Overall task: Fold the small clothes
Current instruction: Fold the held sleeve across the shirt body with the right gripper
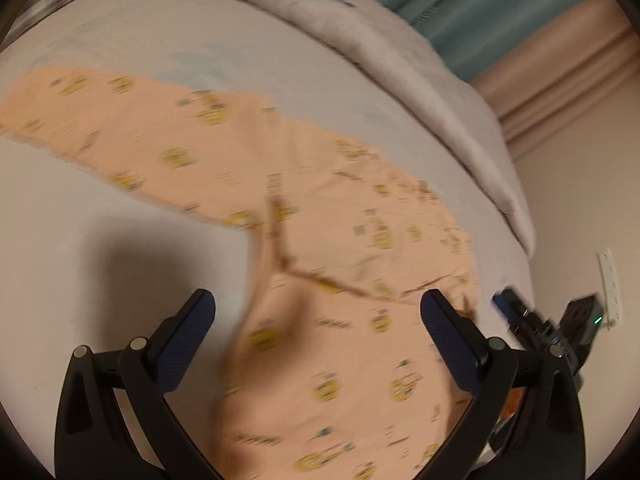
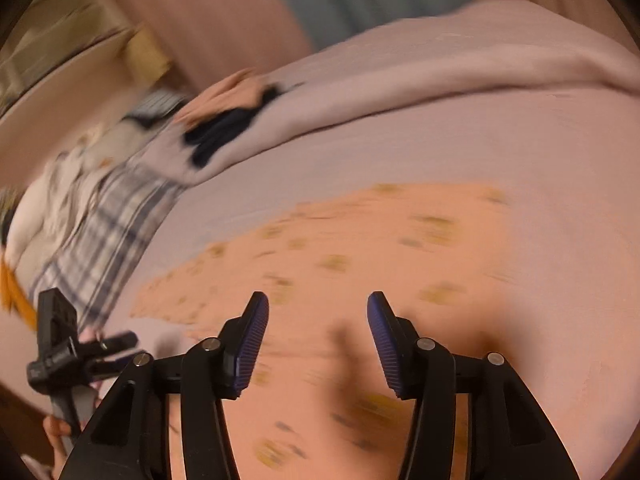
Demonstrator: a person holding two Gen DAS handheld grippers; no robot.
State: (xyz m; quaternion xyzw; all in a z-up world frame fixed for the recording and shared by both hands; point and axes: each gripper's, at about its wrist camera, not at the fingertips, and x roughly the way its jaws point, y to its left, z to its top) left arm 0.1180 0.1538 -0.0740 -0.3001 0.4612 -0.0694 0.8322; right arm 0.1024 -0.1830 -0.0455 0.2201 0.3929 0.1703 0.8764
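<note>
A peach garment [image 1: 320,184] printed with small yellow figures lies spread on the pale bed sheet [image 1: 120,264], with a creased seam running across its near part. My left gripper [image 1: 318,300] hangs just over that near part, jaws wide and open, nothing pressed between the pads. In the right wrist view the same garment [image 2: 360,248] lies flat under my right gripper [image 2: 318,300], which is open with only cloth below the gap. The right gripper [image 1: 540,320] also shows at the bed's right edge. The left gripper [image 2: 60,344] appears at the far left, held by a hand [image 2: 56,428].
A bunched grey blanket [image 1: 400,64] lies along the far side of the bed, with a dark garment [image 2: 224,132] on it. Plaid cloth [image 2: 108,232] lies at the left. Teal curtains [image 1: 500,12] hang behind. A white power strip [image 1: 610,280] lies on the floor.
</note>
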